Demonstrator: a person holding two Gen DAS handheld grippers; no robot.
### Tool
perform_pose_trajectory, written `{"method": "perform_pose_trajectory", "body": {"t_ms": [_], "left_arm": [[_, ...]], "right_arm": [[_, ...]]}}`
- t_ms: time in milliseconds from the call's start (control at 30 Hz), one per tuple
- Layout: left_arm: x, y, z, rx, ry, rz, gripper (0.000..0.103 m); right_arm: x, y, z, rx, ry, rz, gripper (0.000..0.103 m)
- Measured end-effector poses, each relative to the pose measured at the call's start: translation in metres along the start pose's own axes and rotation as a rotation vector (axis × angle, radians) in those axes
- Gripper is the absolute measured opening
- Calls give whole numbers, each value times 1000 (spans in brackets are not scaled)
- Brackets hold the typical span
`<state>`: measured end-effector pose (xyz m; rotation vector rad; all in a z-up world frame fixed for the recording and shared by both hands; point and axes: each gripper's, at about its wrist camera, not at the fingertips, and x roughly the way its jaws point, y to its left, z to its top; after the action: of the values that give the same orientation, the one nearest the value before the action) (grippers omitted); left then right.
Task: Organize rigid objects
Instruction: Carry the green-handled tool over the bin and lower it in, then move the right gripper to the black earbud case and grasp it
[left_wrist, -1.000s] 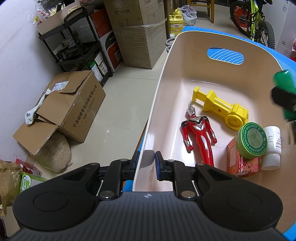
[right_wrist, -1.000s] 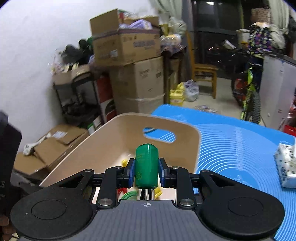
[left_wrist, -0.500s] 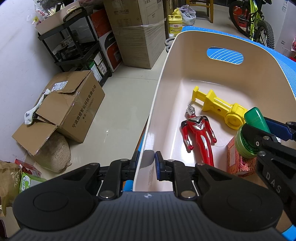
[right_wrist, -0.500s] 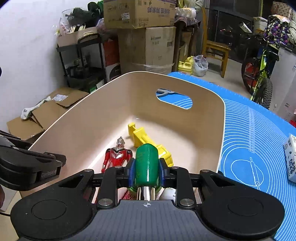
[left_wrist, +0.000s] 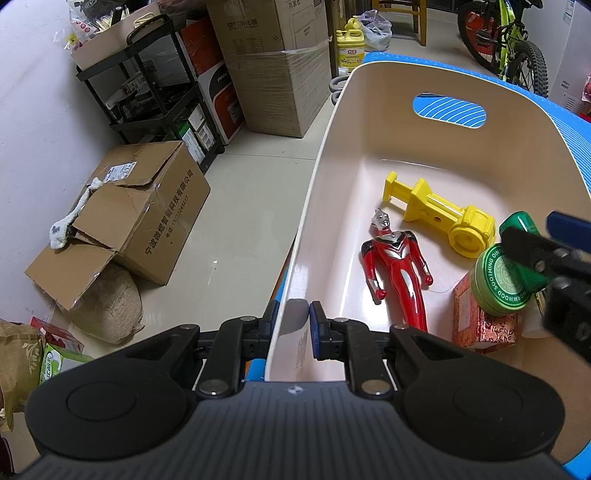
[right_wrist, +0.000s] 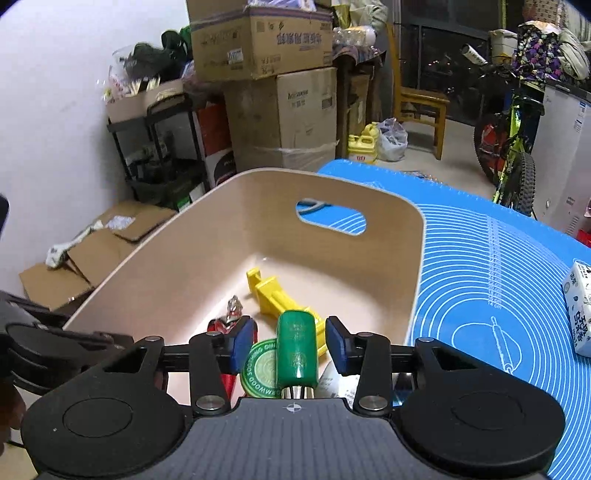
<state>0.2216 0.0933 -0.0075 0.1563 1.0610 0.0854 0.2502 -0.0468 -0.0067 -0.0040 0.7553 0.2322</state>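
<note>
My left gripper is shut on the near left wall of the beige bin. In the bin lie a red figure, a yellow toy, a green ointment tin on a red patterned box, and a white bottle that is mostly hidden. My right gripper hangs low over the bin's right side and its jaws are opening. The green tool handle lies between the blue pads with a gap on each side, resting over the tin. The same handle also shows in the left wrist view.
The bin stands on a blue mat with a white carton at its right edge. On the floor to the left are an open cardboard box, a black shelf and stacked boxes. A bicycle stands at the back right.
The right gripper came down into the bin with the green handle, then its pads spread apart from it. The left gripper kept its hold on the bin wall.
</note>
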Motion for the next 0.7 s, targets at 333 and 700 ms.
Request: {"method": "perform_pose_trajectory", "body": {"t_ms": [333, 700], "left_arm": [[0, 0, 0, -1, 0, -1, 19], [0, 0, 0, -3, 1, -3, 19]], "right_arm": [[-23, -29, 8, 50, -58, -19, 64], [-49, -78, 11, 99, -102, -106, 68]]}}
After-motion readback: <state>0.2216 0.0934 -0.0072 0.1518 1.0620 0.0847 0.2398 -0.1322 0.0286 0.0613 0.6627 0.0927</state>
